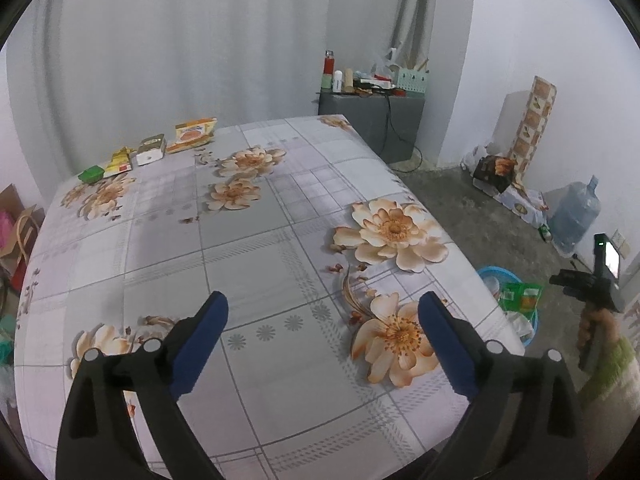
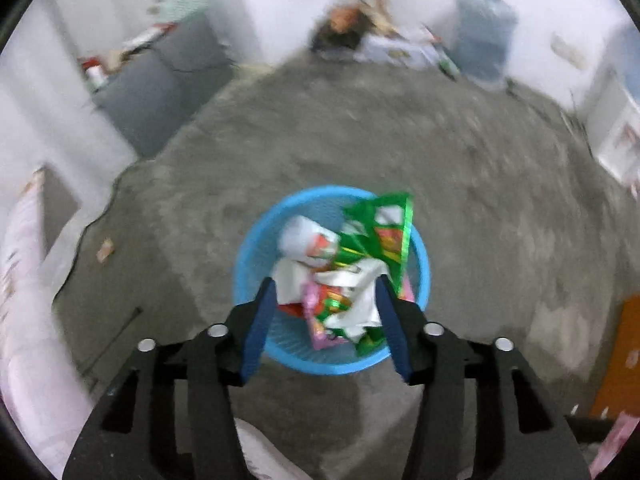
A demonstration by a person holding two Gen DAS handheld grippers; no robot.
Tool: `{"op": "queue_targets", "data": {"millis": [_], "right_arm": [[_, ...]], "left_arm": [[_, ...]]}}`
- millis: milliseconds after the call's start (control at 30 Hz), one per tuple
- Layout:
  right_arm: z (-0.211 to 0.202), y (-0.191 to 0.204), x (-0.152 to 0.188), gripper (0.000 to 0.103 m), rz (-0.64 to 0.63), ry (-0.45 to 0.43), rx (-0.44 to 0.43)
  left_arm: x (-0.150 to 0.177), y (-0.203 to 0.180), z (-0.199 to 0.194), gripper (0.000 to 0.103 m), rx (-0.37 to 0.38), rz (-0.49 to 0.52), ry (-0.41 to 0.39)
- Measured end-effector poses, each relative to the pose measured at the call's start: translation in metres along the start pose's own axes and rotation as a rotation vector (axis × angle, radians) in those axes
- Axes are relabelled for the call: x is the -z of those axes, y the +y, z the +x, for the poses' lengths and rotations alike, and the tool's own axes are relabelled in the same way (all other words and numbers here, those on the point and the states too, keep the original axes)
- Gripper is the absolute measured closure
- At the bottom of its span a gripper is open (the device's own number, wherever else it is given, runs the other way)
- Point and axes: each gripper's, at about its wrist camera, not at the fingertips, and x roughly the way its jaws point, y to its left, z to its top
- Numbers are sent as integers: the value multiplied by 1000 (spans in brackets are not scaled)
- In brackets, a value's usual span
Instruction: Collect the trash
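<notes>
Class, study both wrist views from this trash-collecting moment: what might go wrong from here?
1. The blue basket looks heaped; the green wrapper pokes above its rim and may slide out when more is added.
2. Four pieces remain at the table's far edge, including the green box and orange packet; the open left gripper faces a long reach and could nudge them off.

A floral tablecloth [image 1: 248, 248] with grey checks and peach blossoms covers the tabletop. Behind it hang pale curtains [image 1: 192, 40]. In the far corner stands a grey cabinet [image 1: 372, 120] crowded with small items: a red flask [image 1: 329, 65], a white bottle [image 1: 339, 81] and a mint-green holder [image 1: 412, 79]; a black cable [image 1: 394, 128] trails down its front. A patterned roll [image 1: 534, 128] leans against the white wall, near a large blue water jug [image 1: 576, 216] on the rough concrete floor [image 2: 400, 140]. Paper bags [image 1: 20, 224] sit at the left edge.
</notes>
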Motion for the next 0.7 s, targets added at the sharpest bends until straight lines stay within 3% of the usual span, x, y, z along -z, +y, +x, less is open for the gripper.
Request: {"op": "queue_targets", "data": {"millis": [233, 333, 500, 700], "right_arm": [[-124, 86, 29, 17, -255, -194, -233], [-164, 117, 47, 8, -344, -269, -312], [-211, 161, 85, 8, -497, -344, -378], [-233, 186, 118, 8, -561, -325, -431]], "left_arm": [[1, 8, -41, 6, -20, -56, -88], [4, 11, -61, 6, -45, -78, -113], [14, 18, -91, 6, -128, -123, -113], [25, 20, -116, 6, -243, -157, -119]]}}
